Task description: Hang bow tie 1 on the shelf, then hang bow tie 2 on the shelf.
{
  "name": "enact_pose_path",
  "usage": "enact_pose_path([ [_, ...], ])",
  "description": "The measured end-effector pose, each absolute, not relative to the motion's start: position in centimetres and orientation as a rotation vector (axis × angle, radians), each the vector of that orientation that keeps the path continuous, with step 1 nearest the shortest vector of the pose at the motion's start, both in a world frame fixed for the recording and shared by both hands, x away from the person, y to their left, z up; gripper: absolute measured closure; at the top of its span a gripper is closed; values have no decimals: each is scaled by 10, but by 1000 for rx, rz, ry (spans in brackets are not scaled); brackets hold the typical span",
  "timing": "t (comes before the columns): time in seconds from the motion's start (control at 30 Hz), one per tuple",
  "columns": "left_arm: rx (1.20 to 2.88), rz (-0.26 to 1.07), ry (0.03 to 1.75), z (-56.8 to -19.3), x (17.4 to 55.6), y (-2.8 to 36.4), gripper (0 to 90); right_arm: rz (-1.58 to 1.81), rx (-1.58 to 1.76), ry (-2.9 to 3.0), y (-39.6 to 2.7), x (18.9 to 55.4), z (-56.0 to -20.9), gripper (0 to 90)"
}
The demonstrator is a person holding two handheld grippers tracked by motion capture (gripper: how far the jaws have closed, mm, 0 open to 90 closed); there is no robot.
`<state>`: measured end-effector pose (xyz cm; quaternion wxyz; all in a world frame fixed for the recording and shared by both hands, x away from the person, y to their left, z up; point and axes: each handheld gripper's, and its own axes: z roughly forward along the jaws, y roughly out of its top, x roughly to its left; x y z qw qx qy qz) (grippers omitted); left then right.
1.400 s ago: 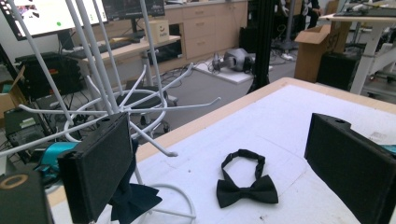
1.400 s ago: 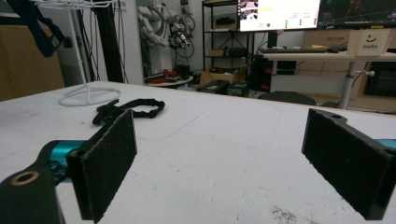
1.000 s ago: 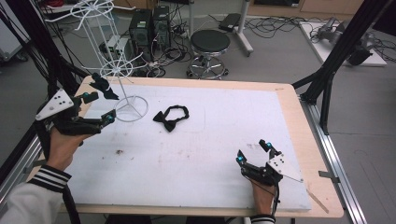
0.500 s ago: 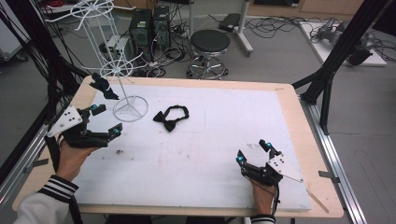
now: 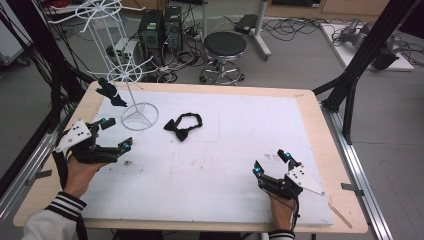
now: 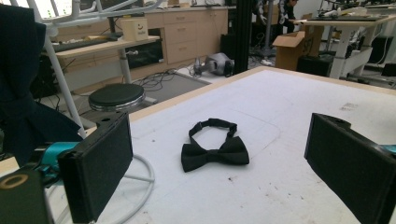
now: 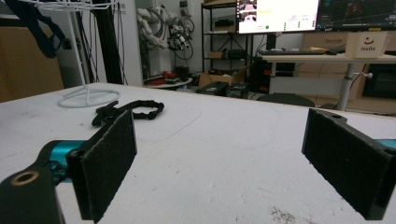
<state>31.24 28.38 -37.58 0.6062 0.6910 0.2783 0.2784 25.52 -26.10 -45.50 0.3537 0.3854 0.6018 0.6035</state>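
A black bow tie (image 5: 183, 126) with its neck strap looped lies flat on the white table cover; the left gripper view has the bow tie (image 6: 215, 150) straight ahead, and the right gripper view has the bow tie (image 7: 125, 110) far off to the left. A second black bow tie (image 5: 111, 92) hangs on the white wire rack (image 5: 120, 75). My left gripper (image 5: 116, 133) is open, low near the rack's ring base, left of the flat bow tie. My right gripper (image 5: 270, 161) rests open near the front right, nothing between its jaws.
The rack's round base (image 5: 139, 116) stands just left of the flat bow tie. The white cover (image 5: 240, 150) has the wooden table edge (image 5: 320, 125) around it. Black frame posts (image 5: 357, 75) rise at the right, and a stool (image 5: 225, 47) stands behind the table.
My left gripper has moved right and forward, from the table's left edge toward the rack base and the bow tie. The right gripper has stayed still.
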Motion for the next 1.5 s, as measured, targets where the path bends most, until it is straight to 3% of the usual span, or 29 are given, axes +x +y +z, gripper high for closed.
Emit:
enact_pose_path([
  [0.7, 1628, 645, 615, -367, 313, 275, 82, 1559, 1000, 1557, -261, 256, -455, 95],
  [1.5, 1790, 590, 518, -341, 337, 218, 82, 1571, 1007, 1551, -262, 255, -455, 94],
])
